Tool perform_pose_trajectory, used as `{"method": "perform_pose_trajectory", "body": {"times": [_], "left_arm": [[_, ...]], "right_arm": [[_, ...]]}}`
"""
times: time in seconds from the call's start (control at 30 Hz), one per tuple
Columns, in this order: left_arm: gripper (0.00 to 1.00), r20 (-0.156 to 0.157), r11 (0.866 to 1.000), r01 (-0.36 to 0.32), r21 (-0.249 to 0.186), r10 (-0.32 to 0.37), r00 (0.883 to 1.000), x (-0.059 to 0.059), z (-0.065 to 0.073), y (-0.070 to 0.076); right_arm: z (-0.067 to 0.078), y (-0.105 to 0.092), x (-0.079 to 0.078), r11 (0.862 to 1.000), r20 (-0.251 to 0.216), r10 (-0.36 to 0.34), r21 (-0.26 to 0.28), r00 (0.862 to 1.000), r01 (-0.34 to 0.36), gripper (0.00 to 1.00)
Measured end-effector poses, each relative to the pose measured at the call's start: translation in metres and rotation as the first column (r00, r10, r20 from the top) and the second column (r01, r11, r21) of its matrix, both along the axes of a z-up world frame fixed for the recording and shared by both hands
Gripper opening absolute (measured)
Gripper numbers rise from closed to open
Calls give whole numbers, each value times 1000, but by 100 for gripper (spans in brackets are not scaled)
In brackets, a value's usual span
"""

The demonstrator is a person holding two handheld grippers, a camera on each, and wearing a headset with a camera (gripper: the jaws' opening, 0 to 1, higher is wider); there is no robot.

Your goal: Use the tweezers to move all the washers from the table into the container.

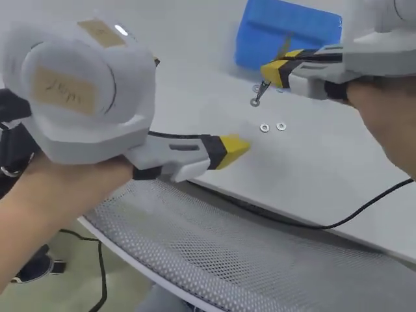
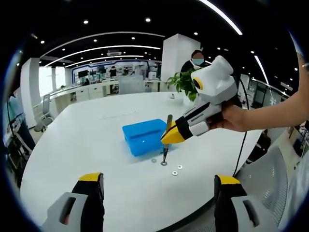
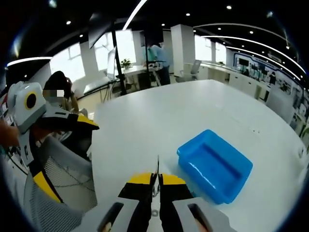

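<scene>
Since washers [image 1: 264,128] are light, stiff and slick, the tweezers [image 1: 261,91], clamped in the right hand-held gripper [image 3: 157,181], should pinch one's rim; they lie on the counter [image 1: 312,175] beside the container [image 1: 286,32], and the left hand-held gripper [image 2: 158,180] is spread wide.

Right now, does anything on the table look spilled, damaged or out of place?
Nothing stands out. The blue container sits flat and looks intact, loose washers lie flat on the white table beside it, and the right tool holds the tweezers point-down at one of them.
</scene>
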State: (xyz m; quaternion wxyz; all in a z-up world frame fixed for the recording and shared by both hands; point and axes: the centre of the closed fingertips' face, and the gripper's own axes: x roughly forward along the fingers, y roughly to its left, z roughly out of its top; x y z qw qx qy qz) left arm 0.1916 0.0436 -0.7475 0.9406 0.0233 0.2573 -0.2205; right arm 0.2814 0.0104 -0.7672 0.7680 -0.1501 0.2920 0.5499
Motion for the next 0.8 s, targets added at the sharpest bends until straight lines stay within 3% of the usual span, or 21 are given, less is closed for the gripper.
{"method": "perform_pose_trajectory", "body": {"times": [0.17, 0.37, 0.5, 0.67, 0.8], "left_arm": [[99, 6, 1000, 8, -2, -8, 1000, 1, 7, -3], [99, 19, 1000, 2, 10, -2, 1000, 5, 7, -2], [99, 14, 1000, 3, -1, -3, 1000, 6, 6, -5], [99, -3, 1000, 13, 17, -13, 1000, 5, 1, -5], [99, -6, 1000, 16, 12, -16, 1000, 6, 0, -5]], "right_arm": [[22, 6, 9, 999, 12, -11, 43, 1000, 11, 0], [34, 10, 26, 996, 41, -44, 75, 998, 40, 0], [37, 11, 39, 994, 68, -74, 89, 995, 68, 0], [43, 17, 52, 987, 92, -114, 120, 989, 103, 0], [43, 21, 64, 986, 128, -134, 113, 983, 120, 0]]}}
